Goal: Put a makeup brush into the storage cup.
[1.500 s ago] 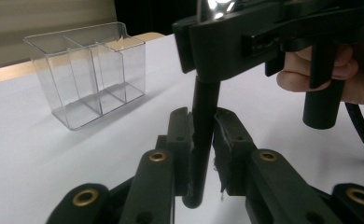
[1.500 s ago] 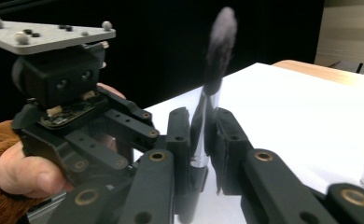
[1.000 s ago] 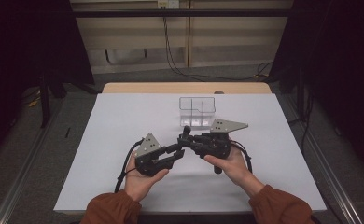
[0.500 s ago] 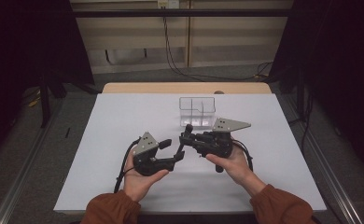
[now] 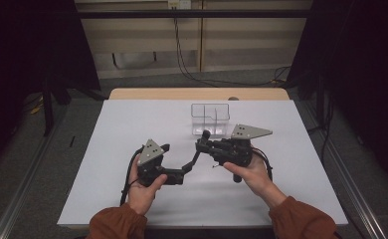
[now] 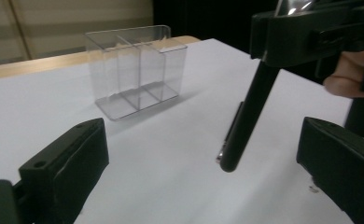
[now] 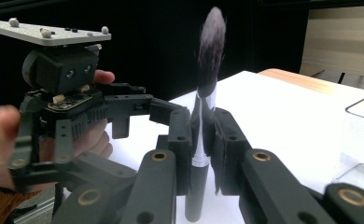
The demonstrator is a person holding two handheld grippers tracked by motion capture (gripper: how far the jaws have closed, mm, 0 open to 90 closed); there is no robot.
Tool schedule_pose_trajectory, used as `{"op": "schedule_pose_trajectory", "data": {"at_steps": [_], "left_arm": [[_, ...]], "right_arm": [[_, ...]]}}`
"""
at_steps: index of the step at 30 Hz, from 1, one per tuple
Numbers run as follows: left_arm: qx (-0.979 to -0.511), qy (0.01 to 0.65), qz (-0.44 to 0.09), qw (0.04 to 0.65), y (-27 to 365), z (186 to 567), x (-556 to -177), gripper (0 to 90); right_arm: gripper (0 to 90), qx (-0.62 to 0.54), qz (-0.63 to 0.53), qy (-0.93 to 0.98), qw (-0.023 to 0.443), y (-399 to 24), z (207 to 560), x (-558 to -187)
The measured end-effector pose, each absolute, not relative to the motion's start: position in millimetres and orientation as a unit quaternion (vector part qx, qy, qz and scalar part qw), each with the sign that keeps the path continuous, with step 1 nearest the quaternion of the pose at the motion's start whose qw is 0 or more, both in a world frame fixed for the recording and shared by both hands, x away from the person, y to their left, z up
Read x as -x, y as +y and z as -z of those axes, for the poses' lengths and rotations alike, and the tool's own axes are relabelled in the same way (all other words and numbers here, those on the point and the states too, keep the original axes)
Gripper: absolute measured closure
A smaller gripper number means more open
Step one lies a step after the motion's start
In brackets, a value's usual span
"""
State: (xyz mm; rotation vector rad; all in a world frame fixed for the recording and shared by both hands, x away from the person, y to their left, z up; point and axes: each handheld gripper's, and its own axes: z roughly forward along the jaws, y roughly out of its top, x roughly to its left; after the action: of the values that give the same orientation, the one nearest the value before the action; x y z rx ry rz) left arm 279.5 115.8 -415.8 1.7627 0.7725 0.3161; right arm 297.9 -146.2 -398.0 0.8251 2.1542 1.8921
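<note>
Here, the right gripper (image 5: pixel 202 144) is clamped on a makeup brush (image 7: pixel 203 116), bristles up and black handle slanting down toward the white bench (image 5: pixel 132 119). The left gripper (image 6: pixel 203 163) has just been opening; its jaws now stand wide on either side of the handle's lower end, pads clear of it. A clear divided box (image 5: pixel 210 118) stands just behind the right gripper.

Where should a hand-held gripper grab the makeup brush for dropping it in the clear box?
Probably the silver ferrule of the makeup brush, where the right hand-held gripper clamps it now. Come from the side, jaws across the shaft: it stands upright, bristles up, black handle free below to enter the clear organizer first.
</note>
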Motion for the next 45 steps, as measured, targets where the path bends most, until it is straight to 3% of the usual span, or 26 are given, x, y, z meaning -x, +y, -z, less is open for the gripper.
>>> {"op": "schedule_pose_trajectory", "data": {"at_steps": [10, 14, 22, 27, 45], "left_arm": [[-0.747, 0.34, -0.176, 0.544, 120, 419, -279, 1.1], [-0.739, 0.352, -0.17, 0.549, 125, 418, -280, 1.1], [-0.733, 0.368, -0.185, 0.541, 150, 412, -282, 1.5], [-0.701, 0.382, -0.191, 0.57, 168, 409, -281, 0.9], [-0.685, 0.39, -0.223, 0.574, 207, 421, -265, 1.1]], "right_arm": [[79.9, -0.277, -0.627, 0.722, 0.088, -157, 397, -297], [79.9, -0.284, -0.628, 0.719, 0.094, -163, 396, -298], [79.9, -0.293, -0.625, 0.716, 0.102, -174, 395, -298], [79.9, -0.3, -0.62, 0.716, 0.112, -182, 394, -301], [79.8, -0.318, -0.615, 0.71, 0.131, -199, 394, -303]]}}
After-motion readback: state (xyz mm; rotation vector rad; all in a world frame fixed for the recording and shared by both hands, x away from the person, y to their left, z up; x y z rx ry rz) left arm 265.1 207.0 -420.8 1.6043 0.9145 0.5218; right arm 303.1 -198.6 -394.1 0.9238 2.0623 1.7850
